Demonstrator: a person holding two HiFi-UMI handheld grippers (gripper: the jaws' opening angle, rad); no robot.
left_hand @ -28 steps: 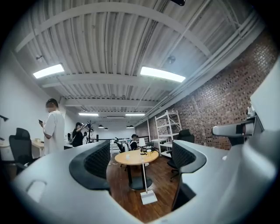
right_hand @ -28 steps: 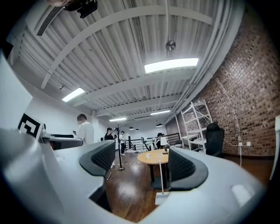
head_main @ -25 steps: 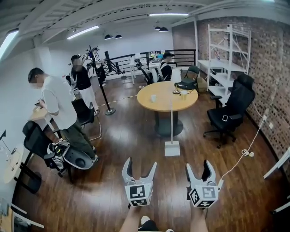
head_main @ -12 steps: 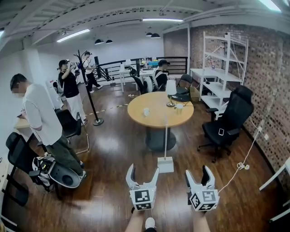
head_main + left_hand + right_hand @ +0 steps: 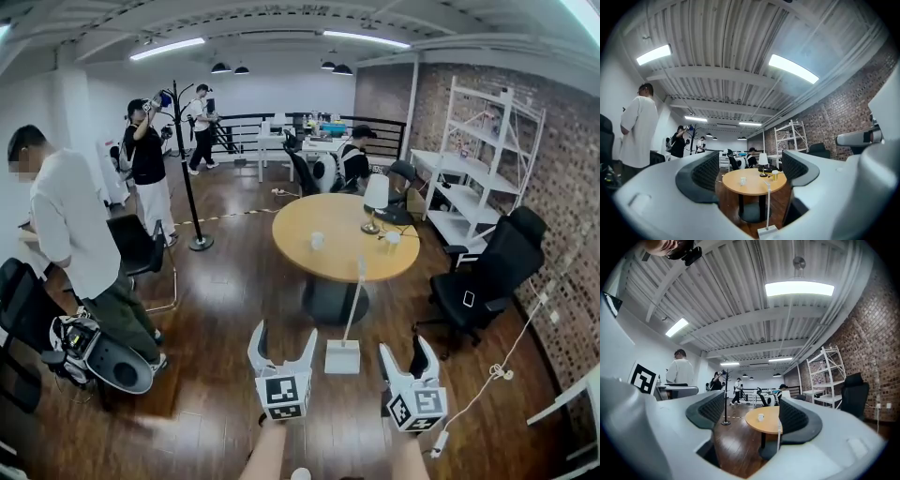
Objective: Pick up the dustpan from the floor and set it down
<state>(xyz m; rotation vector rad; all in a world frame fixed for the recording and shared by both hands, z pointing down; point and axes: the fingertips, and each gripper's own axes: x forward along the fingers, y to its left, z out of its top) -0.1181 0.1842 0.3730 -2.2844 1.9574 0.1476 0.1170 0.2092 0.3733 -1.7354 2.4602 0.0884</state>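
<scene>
A white dustpan (image 5: 342,357) stands on the dark wood floor beside the round table's foot, its long thin handle (image 5: 355,300) rising upright. My left gripper (image 5: 283,334) hovers just left of it and my right gripper (image 5: 406,348) just right of it, both short of it and pointing roughly level. In the left gripper view the dustpan (image 5: 767,230) shows low between the jaws of the left gripper (image 5: 750,174), still some way ahead. The left jaws have just been closing with nothing between them. The right gripper (image 5: 747,417) is open and empty; its right jaw partly hides the dustpan handle (image 5: 778,439).
A round wooden table (image 5: 309,262) with cups and a lamp stands just beyond the dustpan. A black office chair (image 5: 487,281) and a white cable (image 5: 497,371) lie to the right. To the left are a person (image 5: 80,244), chairs and a coat stand (image 5: 192,187).
Both grippers have travelled forward across the floor toward the table. The dustpan now sits closer, between the two grippers. Nothing has been taken hold of.
</scene>
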